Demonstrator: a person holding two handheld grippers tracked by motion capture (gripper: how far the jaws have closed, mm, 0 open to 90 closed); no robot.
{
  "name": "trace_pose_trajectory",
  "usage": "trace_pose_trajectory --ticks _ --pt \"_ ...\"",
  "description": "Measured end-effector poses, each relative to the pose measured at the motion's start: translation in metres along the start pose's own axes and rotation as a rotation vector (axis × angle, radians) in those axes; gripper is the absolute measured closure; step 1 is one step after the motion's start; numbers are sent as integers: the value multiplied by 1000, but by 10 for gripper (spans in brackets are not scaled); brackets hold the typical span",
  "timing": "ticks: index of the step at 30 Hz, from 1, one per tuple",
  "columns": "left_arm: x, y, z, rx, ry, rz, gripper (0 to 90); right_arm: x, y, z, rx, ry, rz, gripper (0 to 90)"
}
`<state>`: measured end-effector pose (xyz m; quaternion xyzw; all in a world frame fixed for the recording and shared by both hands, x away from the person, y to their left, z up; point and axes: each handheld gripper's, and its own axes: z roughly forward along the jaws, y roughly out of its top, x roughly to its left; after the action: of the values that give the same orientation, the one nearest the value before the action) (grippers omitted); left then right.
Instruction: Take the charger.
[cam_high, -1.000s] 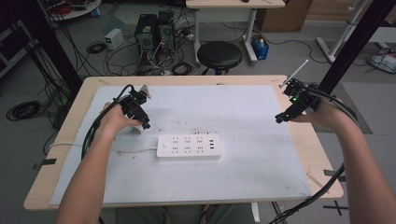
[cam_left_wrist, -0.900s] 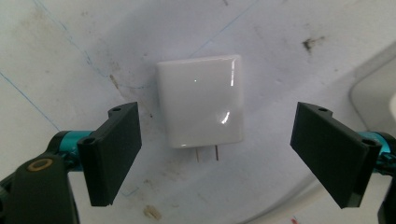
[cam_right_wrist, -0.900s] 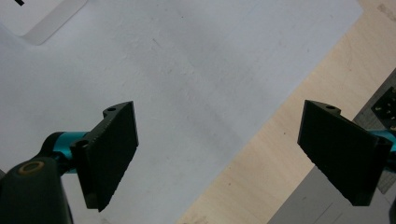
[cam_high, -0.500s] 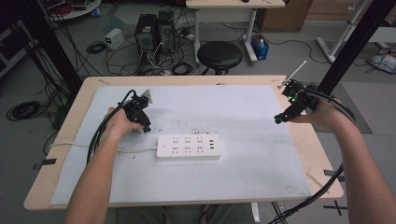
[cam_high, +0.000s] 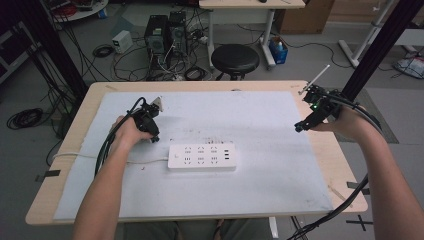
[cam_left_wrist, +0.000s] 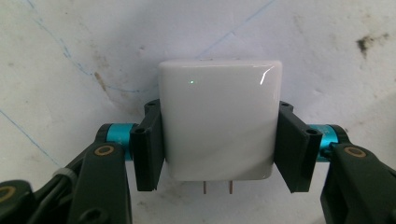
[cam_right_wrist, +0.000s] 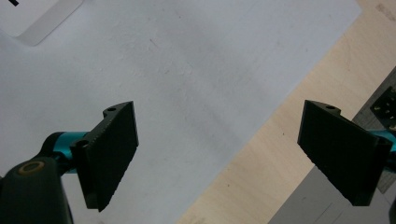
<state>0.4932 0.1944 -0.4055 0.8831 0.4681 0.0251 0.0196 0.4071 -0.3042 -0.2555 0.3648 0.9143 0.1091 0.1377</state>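
Mat centre: the power strip lies flat on the white mat, the one low obstacle there; bare mat runs on all sides of it
Left side: the left gripper stands just beyond the strip's left end, its jaws filled by a white plug adapter; the strip's cord trails left across the mat to the table edge
Right side: the right gripper hangs near the mat's right edge, well apart from the strip; its jaws stand wide with bare mat and wooden table showing between them
Front: broad bare mat between the forearms
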Motion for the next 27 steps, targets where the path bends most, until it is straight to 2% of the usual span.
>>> trace_pose_trajectory --ticks 1,2,3,4,5,6,7,8,9,10,11,12,14,15,16,19,27 --pt "0 -2 -10 -22 -7 6 423 1 1 0 2 -1 5 118" --pt "0 -2 -10 -22 -7 6 424 1 1 0 2 -1 5 118" --pt "-3 -3 -25 -43 -21 38 423 1 4 -1 7 11 29 118" --pt "-3 -3 -25 -43 -21 38 424 1 4 -1 7 11 29 118" --pt "-6 -4 -34 -65 -25 48 424 0 6 -2 10 19 47 118" --pt "-8 -4 -44 -74 -25 71 424 -1 9 -4 15 37 89 125" --pt "-13 -5 -65 -111 -46 114 424 -2 11 -6 16 51 113 141" --pt "-13 -5 -65 -111 -46 114 424 -2 11 -6 16 51 113 141" --pt "-16 -6 -76 -126 -61 136 424 -3 14 -9 18 74 146 146" --pt "-24 -7 -96 -145 -80 190 424 -3 16 -10 22 82 169 147" --pt "-24 -7 -96 -145 -80 190 424 -4 17 -12 25 88 182 149" --pt "-29 -7 -105 -151 -82 221 424 -4 17 -12 25 88 182 149" --pt "-39 -7 -120 -152 -84 274 424 -3 20 -17 33 88 221 150" --pt "-49 -7 -133 -155 -86 311 424 -2 21 -18 36 93 232 149" --pt "-49 -7 -133 -155 -86 311 424 -2 21 -18 36 93 232 149" --pt "-64 -7 -150 -151 -71 348 424 1 25 -24 45 83 221 149" --pt "-71 -9 -161 -136 -59 343 424 5 31 -27 53 78 210 149"
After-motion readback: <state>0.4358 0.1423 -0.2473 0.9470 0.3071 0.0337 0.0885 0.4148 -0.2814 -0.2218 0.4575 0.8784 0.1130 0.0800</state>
